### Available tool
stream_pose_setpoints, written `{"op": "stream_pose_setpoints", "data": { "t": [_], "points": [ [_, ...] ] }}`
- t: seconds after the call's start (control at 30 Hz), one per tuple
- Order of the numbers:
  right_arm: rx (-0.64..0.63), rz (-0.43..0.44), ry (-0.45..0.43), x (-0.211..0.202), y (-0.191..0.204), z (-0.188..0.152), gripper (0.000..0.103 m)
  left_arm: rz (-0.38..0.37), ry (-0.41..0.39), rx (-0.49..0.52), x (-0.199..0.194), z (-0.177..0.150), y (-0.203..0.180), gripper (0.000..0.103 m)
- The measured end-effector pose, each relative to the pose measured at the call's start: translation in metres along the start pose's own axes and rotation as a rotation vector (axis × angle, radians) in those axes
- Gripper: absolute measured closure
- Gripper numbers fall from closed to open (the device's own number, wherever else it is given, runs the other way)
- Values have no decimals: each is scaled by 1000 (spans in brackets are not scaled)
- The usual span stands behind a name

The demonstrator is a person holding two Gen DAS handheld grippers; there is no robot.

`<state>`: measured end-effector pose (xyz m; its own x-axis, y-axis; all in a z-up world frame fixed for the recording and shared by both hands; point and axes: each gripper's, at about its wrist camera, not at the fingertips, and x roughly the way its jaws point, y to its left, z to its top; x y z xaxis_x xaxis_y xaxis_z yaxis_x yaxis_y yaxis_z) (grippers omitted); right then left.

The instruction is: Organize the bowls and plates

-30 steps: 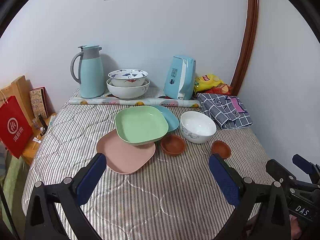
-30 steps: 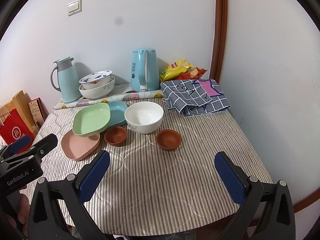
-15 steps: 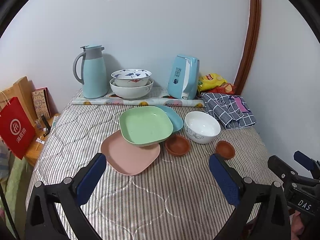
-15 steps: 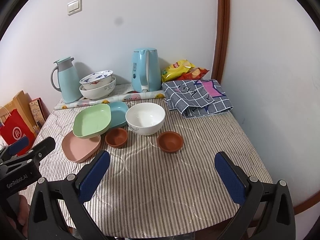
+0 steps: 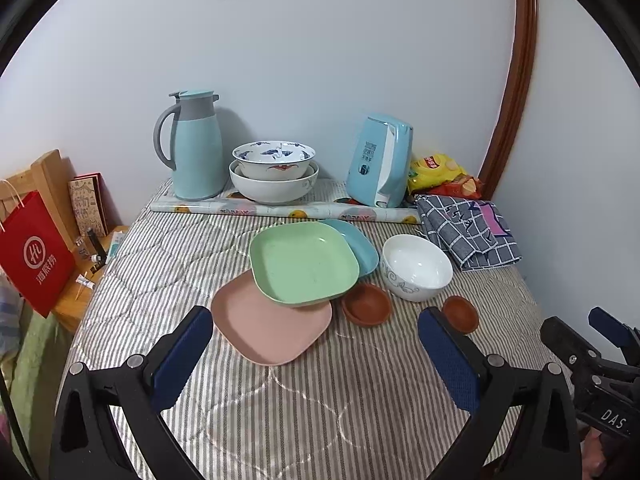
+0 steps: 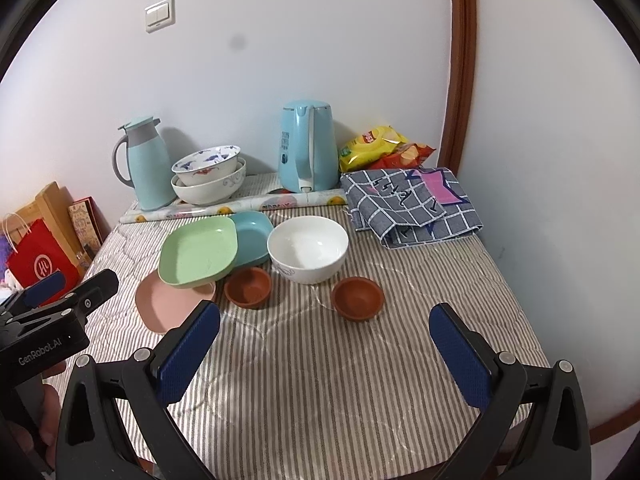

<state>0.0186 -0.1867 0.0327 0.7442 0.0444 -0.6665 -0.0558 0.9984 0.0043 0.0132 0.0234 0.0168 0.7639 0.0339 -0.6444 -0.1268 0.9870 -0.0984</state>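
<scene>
While both grippers, left (image 5: 316,354) and right (image 6: 325,350), hang spread and empty low in frame, dishes sit mid-frame. Green plate (image 5: 303,262) overlaps pink plate (image 5: 272,323) and blue plate (image 5: 358,244), the row running lower left to upper right; white bowl (image 6: 307,249) stands upright between two brown saucers (image 6: 247,287).

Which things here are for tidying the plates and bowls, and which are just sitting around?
For the job:
green plate
pink plate
blue plate
white bowl
two brown dishes

Just sitting around:
thermos jug
kettle
snack bags
checked cloth
red bag
</scene>
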Motion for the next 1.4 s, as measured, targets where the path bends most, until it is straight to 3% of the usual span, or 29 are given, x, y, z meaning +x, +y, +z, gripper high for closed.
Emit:
{"op": "stream_pose_setpoints", "data": {
  "t": [0.5,1.4],
  "points": [
    [23,47,18,27,-8,26,3,16,-1,5,24,29,-10,0],
    [-8,118,142,130,26,54,34,56,87,-27,116,56,21,10]
  ]
}}
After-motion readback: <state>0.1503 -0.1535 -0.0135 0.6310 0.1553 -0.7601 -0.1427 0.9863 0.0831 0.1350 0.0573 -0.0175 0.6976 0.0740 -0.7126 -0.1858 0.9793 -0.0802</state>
